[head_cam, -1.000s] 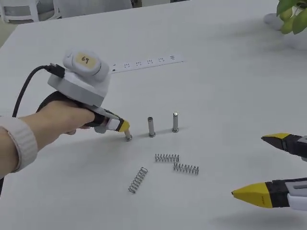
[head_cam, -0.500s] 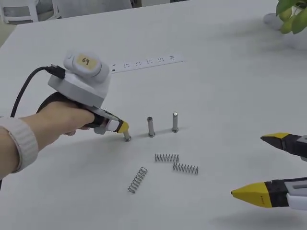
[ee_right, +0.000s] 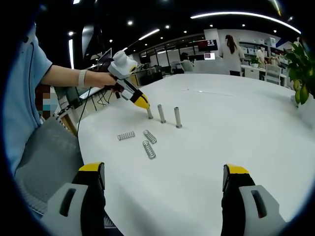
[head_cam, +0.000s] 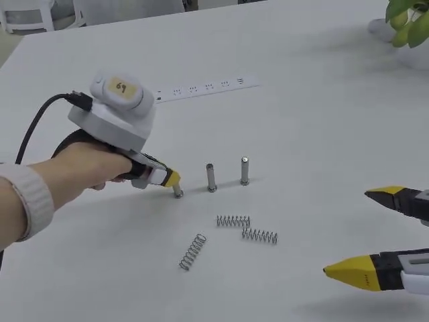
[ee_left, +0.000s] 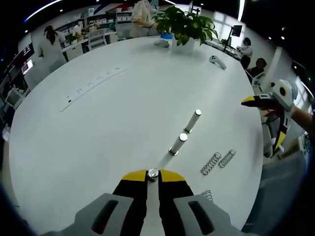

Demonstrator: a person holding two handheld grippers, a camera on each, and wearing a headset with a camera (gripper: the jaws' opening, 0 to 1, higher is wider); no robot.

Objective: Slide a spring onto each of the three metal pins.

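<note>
Now the left gripper (head_cam: 173, 180) clamps narrow on the leftmost pin (head_cam: 178, 192), the middle pin (head_cam: 211, 178) and right pin (head_cam: 244, 170) standing at its 3 o'clock. Three springs (head_cam: 233, 221) lie on the table (head_cam: 301, 121) at its 5 o'clock; the right gripper (head_cam: 348, 233) gapes wide, empty

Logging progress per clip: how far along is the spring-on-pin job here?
Done: nothing; all three coiled metal springs lie loose on the white table. In hand: the left tongs are shut on one short silver metal pin; the right tongs hang open. Left: all three pins need springs.
</note>
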